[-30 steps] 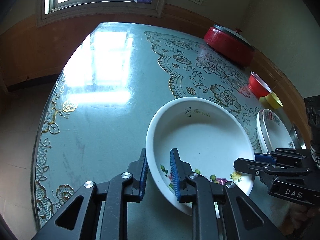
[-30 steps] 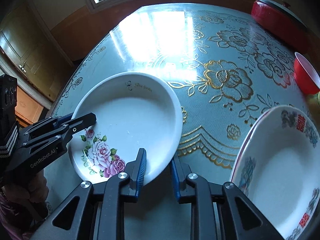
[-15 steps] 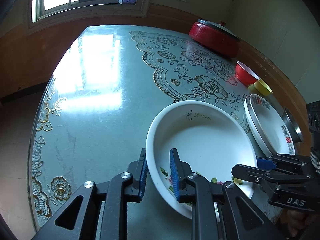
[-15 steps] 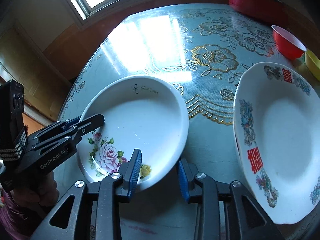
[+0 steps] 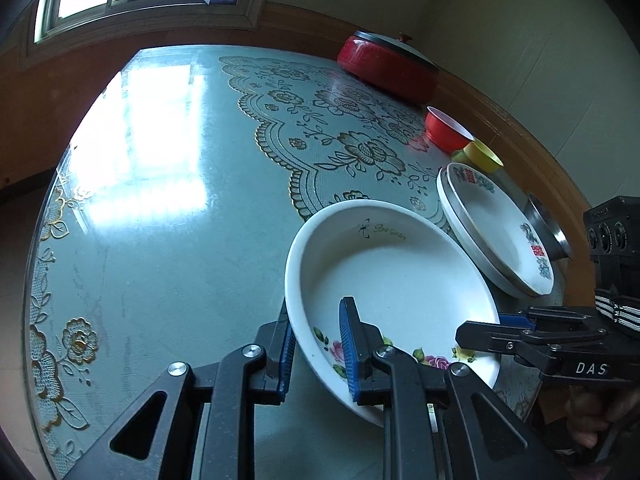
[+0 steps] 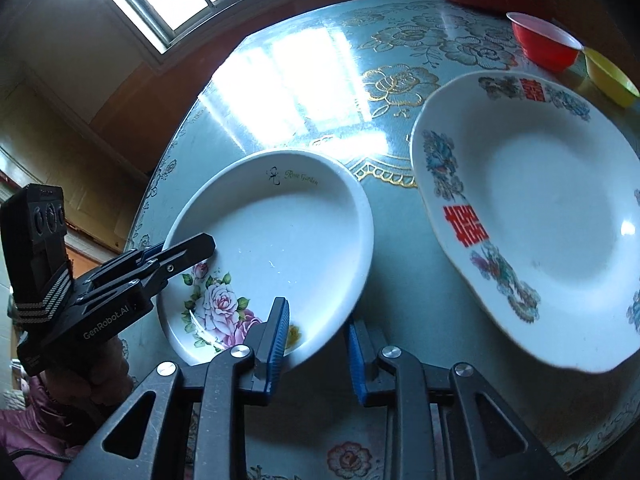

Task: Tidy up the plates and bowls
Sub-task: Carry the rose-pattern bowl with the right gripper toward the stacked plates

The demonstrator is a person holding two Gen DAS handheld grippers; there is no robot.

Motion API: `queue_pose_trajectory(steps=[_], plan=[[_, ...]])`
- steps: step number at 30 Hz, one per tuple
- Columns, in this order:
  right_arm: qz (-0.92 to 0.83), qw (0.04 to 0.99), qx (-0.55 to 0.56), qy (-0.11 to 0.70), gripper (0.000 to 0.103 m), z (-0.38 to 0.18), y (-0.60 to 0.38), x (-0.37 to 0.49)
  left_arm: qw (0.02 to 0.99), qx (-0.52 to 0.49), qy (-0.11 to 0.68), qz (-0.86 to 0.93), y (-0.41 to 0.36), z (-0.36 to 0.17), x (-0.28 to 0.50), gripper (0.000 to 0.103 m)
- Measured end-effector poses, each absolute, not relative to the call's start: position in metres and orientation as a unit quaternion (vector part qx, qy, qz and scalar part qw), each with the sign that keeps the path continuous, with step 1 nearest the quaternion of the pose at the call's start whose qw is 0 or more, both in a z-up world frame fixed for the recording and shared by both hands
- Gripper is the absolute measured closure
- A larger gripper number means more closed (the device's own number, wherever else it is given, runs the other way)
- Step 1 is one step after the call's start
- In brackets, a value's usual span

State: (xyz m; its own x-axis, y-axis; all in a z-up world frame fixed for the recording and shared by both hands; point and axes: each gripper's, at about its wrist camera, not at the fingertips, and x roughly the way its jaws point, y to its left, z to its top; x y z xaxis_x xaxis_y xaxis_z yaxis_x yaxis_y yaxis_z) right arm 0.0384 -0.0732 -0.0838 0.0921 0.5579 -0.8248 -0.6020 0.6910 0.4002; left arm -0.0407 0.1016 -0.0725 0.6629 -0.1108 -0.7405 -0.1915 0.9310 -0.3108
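Observation:
A white deep plate with pink roses [image 5: 396, 280] is held tilted above the table. My left gripper [image 5: 316, 344] is shut on its near-left rim. My right gripper [image 6: 316, 336] straddles its near-right rim with the jaws open; it shows in the left wrist view [image 5: 496, 326] at the plate's right edge. The plate also shows in the right wrist view [image 6: 276, 248]. To the right a white plate with red characters [image 6: 552, 236] lies on the table, also in the left wrist view [image 5: 496, 236].
A red bowl [image 5: 446, 132] and a yellow bowl [image 5: 484, 156] stand behind the character plate. A red lidded pot [image 5: 388, 66] sits at the far edge. A metal dish [image 5: 548, 232] lies at the right. The glass-topped table [image 5: 160, 200] stretches left.
My right gripper's jaws have opened around the rose plate's rim. Both grippers and the plate have moved toward the character plate.

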Motion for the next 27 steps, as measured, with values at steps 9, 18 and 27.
queue_pose_trajectory(steps=[9, 18, 27], plan=[[0.385, 0.752, 0.026, 0.535, 0.076, -0.088, -0.079, 0.036, 0.896, -0.17, 0.409, 0.024, 0.105, -0.071, -0.032, 0.075], [0.367, 0.777, -0.006, 0.511, 0.083, -0.085, -0.074, 0.026, 0.902, -0.156, 0.403, -0.006, 0.096, -0.065, -0.037, 0.078], [0.365, 0.796, -0.002, 0.482, 0.083, -0.063, -0.095, 0.016, 0.908, -0.161, 0.386, -0.041, 0.089, -0.05, -0.04, 0.078]])
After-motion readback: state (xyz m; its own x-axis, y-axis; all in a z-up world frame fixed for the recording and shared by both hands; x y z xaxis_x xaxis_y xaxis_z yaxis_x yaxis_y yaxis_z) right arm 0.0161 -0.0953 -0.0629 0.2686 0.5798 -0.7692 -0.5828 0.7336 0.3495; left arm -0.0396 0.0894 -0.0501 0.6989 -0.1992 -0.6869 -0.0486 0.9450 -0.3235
